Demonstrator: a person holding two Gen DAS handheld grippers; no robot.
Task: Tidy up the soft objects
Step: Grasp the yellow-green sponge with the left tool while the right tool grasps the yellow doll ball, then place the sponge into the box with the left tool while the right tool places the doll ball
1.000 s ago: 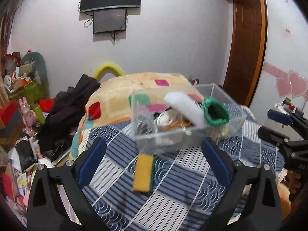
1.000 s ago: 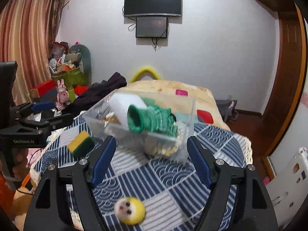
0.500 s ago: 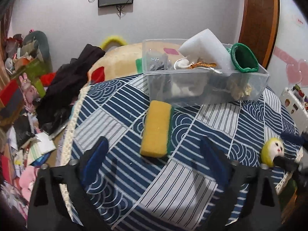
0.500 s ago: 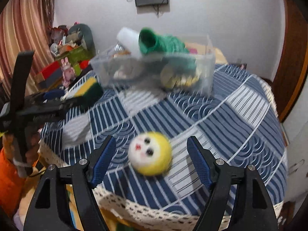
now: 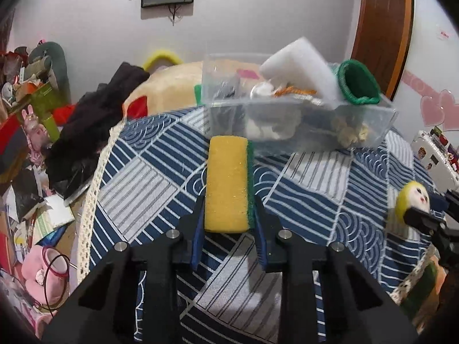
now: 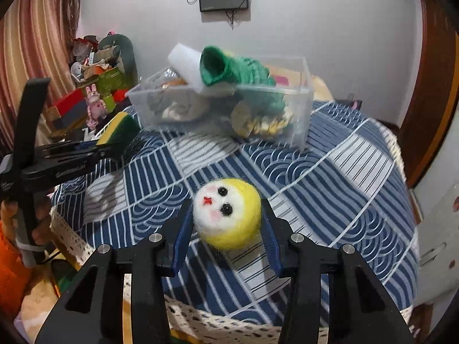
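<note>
Sponge (image 5: 228,185), yellow with a green scouring layer along its right edge, sits clamped between the blue pads of the left hand-held gripper (image 5: 229,226), its long side running away from the camera toward the far side of the surface (image 5: 149,183). In the right wrist view the same sponge (image 6: 117,130) shows at the left, raised above the patterned blue-and-white cloth with a shadow beneath it. The right hand-held gripper (image 6: 226,223) is clenched on a felt ball (image 6: 226,215), yellow around a white face with two black eyes and a small red mark; both blue pads press its sides. From the left wrist view that ball (image 5: 411,202) appears at the far right, near the cloth's lace edge.

At the far middle of the surface stands a clear plastic bin (image 5: 370,123), just beyond the sponge's far end. Out of it pokes a white foam block (image 5: 301,66), leaning over the rim, and beside it on the right a green knitted sleeve (image 5: 358,84) with its open mouth toward the camera. Lower in the bin lie pale and tan soft items, too jumbled to name. The bin (image 6: 298,111) is well apart from the ball in the right wrist view.
</note>
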